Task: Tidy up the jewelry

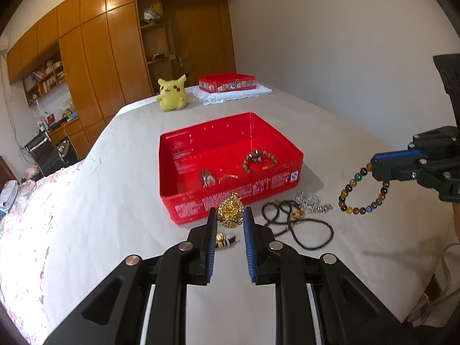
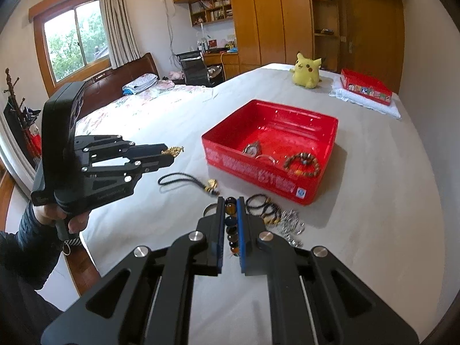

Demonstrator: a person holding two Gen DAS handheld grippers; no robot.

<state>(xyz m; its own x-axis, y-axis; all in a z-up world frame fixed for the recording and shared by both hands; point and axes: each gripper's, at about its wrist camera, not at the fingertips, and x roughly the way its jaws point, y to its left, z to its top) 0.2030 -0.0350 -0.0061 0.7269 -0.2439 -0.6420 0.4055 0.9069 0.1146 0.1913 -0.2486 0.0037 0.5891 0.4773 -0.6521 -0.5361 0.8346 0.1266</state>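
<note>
Bedroom, white-sheeted bed (image 1: pixel 86 201); open red box (image 1: pixel 230 169) mid-bed, some jewelry already inside. Right gripper (image 2: pixel 231 224) fingers clamped on bead bracelet (image 1: pixel 360 194), lifted beside the box. Left gripper (image 1: pixel 230 224) fingers nearly closed on gold pendant (image 1: pixel 230 211). Cords (image 1: pixel 290 218) on sheet. Step: transfer; next, carry over the rim, release.

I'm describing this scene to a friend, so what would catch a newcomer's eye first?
The bright red box in the middle of the white bed, with a few pieces already inside. Next, the colourful beaded bracelet dangling from the right gripper, and the gold pendant in the left gripper, both close before the box.
</note>
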